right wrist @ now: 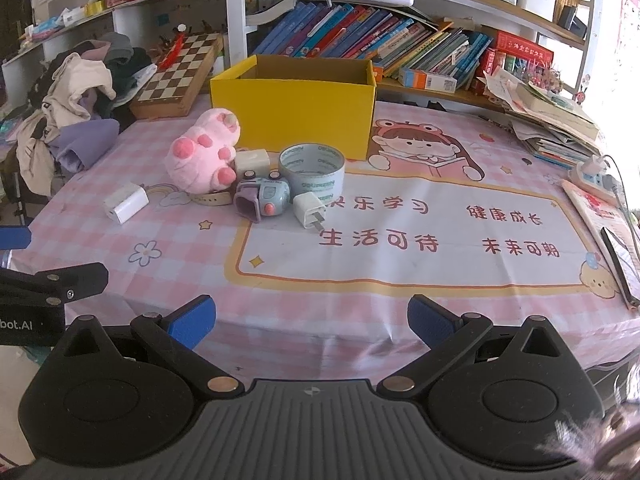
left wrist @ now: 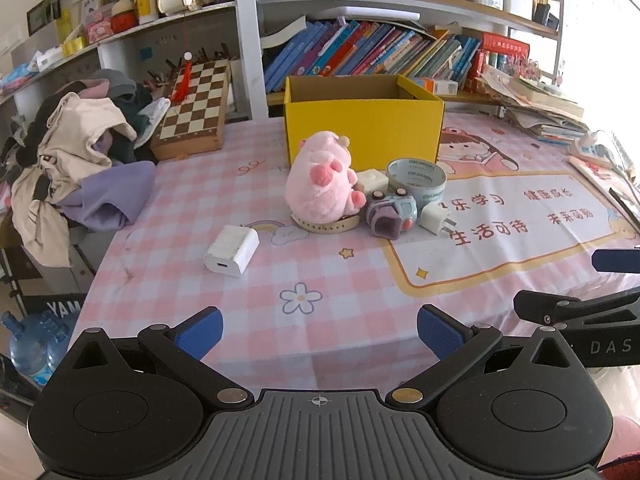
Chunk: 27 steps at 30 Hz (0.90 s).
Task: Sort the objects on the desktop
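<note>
The pink checked tablecloth with cartoon prints [left wrist: 328, 280] covered the desk, and both grippers hung at its near edge, well short of every object. At twelve o'clock from the left gripper [left wrist: 320, 330] stood the open yellow cardboard box [left wrist: 362, 128], far back on the cloth. Just in front of it, also near twelve o'clock, sat the pink plush toy [left wrist: 320, 178], resting on a beige perforated strap [left wrist: 326, 225]. Touching the plush on its right was a white cube-shaped adapter [left wrist: 374, 181], and beside that stood the roll of clear packing tape [left wrist: 417, 179] on its edge rim. In front of the tape lay the small blue and purple toy camera [left wrist: 390, 216], with a white plug charger [left wrist: 434, 218] just beside it, prongs towards one o'clock. A white rectangular power adapter [left wrist: 233, 250] lay alone at eleven o'clock, nearest the left gripper yet still well apart from its blue fingertips [left wrist: 200, 330].

The left gripper's fingers were spread wide with nothing between them. The right gripper [right wrist: 312, 320] had its fingers equally wide and empty; from it the cluster sat around eleven o'clock, the box [right wrist: 296, 108] at twelve, and the lone adapter [right wrist: 126, 202] at ten.
</note>
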Each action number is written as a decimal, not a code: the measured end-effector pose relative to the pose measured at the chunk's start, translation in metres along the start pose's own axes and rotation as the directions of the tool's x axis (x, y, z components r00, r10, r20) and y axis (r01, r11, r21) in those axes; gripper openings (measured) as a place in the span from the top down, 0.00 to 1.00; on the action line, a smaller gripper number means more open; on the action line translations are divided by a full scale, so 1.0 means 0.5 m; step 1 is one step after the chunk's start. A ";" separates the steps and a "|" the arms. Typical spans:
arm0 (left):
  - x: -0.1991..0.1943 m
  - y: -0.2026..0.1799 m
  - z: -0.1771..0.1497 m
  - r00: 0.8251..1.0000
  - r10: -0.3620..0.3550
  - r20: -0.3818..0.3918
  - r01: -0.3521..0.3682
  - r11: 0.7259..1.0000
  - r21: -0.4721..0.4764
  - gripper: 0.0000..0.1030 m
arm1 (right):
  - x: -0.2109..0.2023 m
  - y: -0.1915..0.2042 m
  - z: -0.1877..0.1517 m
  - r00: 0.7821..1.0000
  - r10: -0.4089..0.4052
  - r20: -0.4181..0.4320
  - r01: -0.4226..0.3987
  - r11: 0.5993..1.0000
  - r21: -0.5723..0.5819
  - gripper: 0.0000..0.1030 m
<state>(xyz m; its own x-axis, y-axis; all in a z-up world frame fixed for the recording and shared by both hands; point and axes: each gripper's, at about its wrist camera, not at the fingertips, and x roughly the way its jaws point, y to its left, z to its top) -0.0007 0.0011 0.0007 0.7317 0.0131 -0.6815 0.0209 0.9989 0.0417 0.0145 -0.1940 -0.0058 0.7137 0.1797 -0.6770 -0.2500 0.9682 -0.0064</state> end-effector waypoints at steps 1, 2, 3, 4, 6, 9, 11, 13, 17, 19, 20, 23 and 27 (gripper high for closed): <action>0.000 0.000 0.000 1.000 0.001 -0.001 -0.001 1.000 0.000 0.00 | 0.000 0.000 0.000 1.000 0.002 0.000 -0.002 1.000 0.001 0.00; 0.000 0.000 -0.001 1.000 0.001 -0.002 -0.001 1.000 0.001 0.00 | 0.000 -0.001 0.000 1.000 0.003 -0.001 -0.003 1.000 0.001 0.00; 0.000 0.000 0.000 1.000 0.002 -0.002 -0.002 1.000 0.002 0.00 | 0.000 -0.001 -0.001 1.000 0.005 -0.001 -0.005 1.000 0.002 0.00; 0.001 0.000 0.000 1.000 0.002 -0.003 -0.002 1.000 0.002 0.00 | 0.001 -0.001 0.000 1.000 0.006 -0.001 -0.006 1.000 0.002 0.00; 0.002 -0.002 0.001 1.000 0.001 -0.004 -0.001 1.000 0.004 0.00 | 0.002 -0.001 -0.001 1.000 0.006 -0.001 -0.006 1.000 0.000 0.00; 0.003 -0.005 0.001 1.000 -0.003 -0.005 0.003 1.000 0.010 0.00 | 0.003 -0.001 0.000 1.000 0.009 -0.001 -0.009 1.000 -0.003 0.00; 0.004 -0.006 0.001 1.000 -0.004 -0.006 0.004 1.000 0.014 0.00 | 0.004 -0.001 0.001 1.000 0.011 0.000 -0.011 1.000 -0.003 0.00; 0.006 -0.006 0.002 1.000 -0.004 -0.006 0.004 1.000 0.015 0.00 | 0.004 -0.002 0.001 1.000 0.016 0.002 -0.016 1.000 -0.001 0.00; 0.006 -0.006 0.003 1.000 -0.002 -0.001 0.003 1.000 0.014 0.00 | 0.004 -0.004 0.004 1.000 0.023 0.010 -0.023 1.000 0.000 0.00; 0.007 -0.006 0.004 1.000 -0.002 0.001 0.002 1.000 0.016 0.00 | 0.005 -0.003 0.004 1.000 0.023 0.010 -0.023 1.000 -0.002 0.00; 0.007 -0.006 0.004 1.000 -0.001 0.001 0.001 1.000 0.018 0.00 | 0.005 -0.003 0.005 1.000 0.023 0.010 -0.023 1.000 -0.002 0.00; 0.009 -0.006 0.005 1.000 0.001 -0.004 -0.001 1.000 0.021 0.00 | 0.005 -0.004 0.006 1.000 0.020 0.013 -0.020 1.000 0.001 0.00; 0.009 -0.006 0.006 1.000 0.003 -0.004 -0.003 1.000 0.020 0.00 | 0.006 -0.006 0.006 1.000 0.017 0.013 -0.017 1.000 0.006 0.00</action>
<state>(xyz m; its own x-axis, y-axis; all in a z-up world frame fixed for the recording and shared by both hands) 0.0046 -0.0018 -0.0003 0.7289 0.0165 -0.6844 0.0323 0.9978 0.0585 0.0193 -0.1958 -0.0055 0.7178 0.1986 -0.6674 -0.2584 0.9660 0.0095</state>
